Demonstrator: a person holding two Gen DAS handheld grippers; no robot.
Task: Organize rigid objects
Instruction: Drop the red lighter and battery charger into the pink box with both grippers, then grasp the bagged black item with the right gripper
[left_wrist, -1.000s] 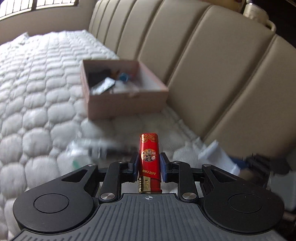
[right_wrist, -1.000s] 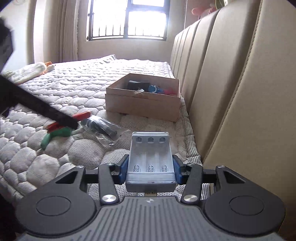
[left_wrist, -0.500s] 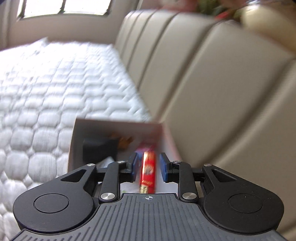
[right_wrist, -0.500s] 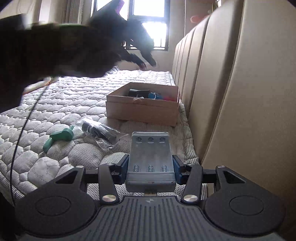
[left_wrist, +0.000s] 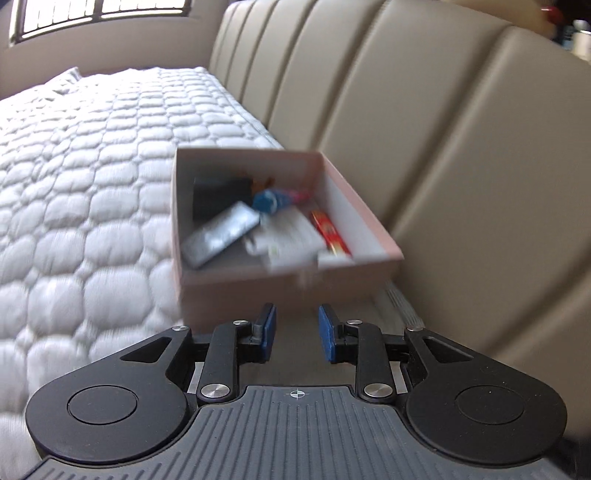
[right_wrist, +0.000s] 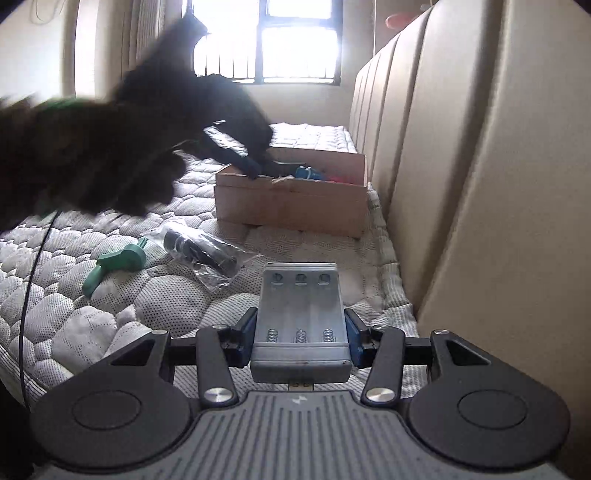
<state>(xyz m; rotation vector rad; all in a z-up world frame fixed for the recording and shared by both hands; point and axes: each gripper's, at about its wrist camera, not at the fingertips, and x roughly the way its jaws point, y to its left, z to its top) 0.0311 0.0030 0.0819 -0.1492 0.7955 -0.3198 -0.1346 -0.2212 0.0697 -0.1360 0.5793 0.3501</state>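
A pink cardboard box (left_wrist: 288, 284) stands on the quilted mattress against the beige headboard. Inside it, by the right wall, lies a red lighter (left_wrist: 330, 233), among a silver flat piece (left_wrist: 221, 236), a blue item (left_wrist: 269, 201) and a black block. In the left wrist view my left gripper (left_wrist: 297, 328) hangs just in front of the box, open with nothing between its blue pads. In the right wrist view it shows as a dark blur (right_wrist: 251, 166) over the box (right_wrist: 291, 203). My right gripper (right_wrist: 300, 328) is shut on a grey battery holder (right_wrist: 300, 306) above the mattress.
On the mattress short of the box lie a green tool (right_wrist: 118, 262) and a black object in a clear bag (right_wrist: 199, 251). The padded headboard (right_wrist: 461, 184) runs along the right side. A thin black cable (right_wrist: 33, 266) hangs at the left.
My left gripper carried the red lighter over the box, let it go inside, and drew back a little. My right gripper kept still with the battery holder.
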